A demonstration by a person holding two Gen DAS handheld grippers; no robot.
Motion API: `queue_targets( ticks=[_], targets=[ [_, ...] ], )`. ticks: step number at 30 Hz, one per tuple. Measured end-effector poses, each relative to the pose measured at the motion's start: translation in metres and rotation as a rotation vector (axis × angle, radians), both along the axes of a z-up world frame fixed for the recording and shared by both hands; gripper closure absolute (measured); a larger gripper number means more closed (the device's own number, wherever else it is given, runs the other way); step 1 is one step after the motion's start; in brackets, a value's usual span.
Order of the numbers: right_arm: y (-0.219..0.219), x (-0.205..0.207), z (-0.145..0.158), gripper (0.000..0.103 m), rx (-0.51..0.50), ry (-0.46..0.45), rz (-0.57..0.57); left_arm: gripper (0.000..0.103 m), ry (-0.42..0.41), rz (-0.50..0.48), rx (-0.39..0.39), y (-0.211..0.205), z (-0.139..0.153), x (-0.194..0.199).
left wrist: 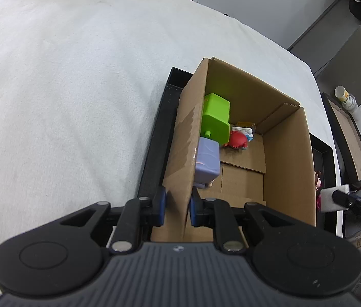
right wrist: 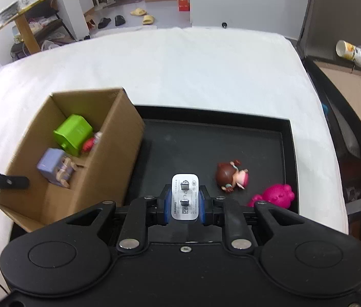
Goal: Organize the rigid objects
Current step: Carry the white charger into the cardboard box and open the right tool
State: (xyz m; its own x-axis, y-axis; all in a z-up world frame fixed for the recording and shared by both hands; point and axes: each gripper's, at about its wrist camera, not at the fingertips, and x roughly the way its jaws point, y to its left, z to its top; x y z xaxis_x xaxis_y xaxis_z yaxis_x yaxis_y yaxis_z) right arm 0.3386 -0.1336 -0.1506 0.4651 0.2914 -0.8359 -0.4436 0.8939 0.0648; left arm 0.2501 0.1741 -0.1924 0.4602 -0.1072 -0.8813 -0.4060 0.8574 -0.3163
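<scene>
You are pinching the near wall of the open brown cardboard box (left wrist: 244,128) with the left gripper (left wrist: 177,208): 1 blue pad inside, 1 outside, both pressing the card. The box is sitting at the left end of the shallow black rectangular tray (right wrist: 286,148), which is lying on the white cloth-covered worktop (right wrist: 180,64).

Your right gripper (right wrist: 185,202) is clamping the white flat-faced plastic wall charger (right wrist: 185,194), prongs facing the camera, and holding it over the tray's near edge, beside the box's right wall and not yet above the opening.

Already lying in the box: a lime-green plastic cube (left wrist: 216,117), a lavender plastic block figure (left wrist: 207,160) and a small red figurine (left wrist: 238,139).

On the tray floor toward its right end: a brown-haired doll figurine (right wrist: 231,176) and a magenta plastic figurine (right wrist: 276,195).

Risks:
1. The charger's smooth sides could be slipping between the pads, dropping it on the tray.
2. Moving across low could be catching the box's right wall.
3. The thin card you are pinching could be buckling, tilting the box.
</scene>
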Motion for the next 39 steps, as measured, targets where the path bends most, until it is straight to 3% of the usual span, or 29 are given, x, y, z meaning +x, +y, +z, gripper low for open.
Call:
queue_targets(
  ticks=[19, 30, 39],
  targets=[
    [0.051, -0.007, 0.052, 0.082, 0.028, -0.067, 0.048, 0.085, -0.012, 0.000, -0.020, 0.002, -0.001, -0.002],
    [0.089, -0.008, 0.052, 0.082, 0.049, -0.057, 0.109, 0.085, -0.022, -0.026, -0.021, 0.002, -0.002, -0.002],
    [0.116, -0.007, 0.031, 0.082, 0.058, 0.006, 0.137, 0.084, -0.041, -0.049, -0.057, 0.009, -0.005, -0.005]
  ],
)
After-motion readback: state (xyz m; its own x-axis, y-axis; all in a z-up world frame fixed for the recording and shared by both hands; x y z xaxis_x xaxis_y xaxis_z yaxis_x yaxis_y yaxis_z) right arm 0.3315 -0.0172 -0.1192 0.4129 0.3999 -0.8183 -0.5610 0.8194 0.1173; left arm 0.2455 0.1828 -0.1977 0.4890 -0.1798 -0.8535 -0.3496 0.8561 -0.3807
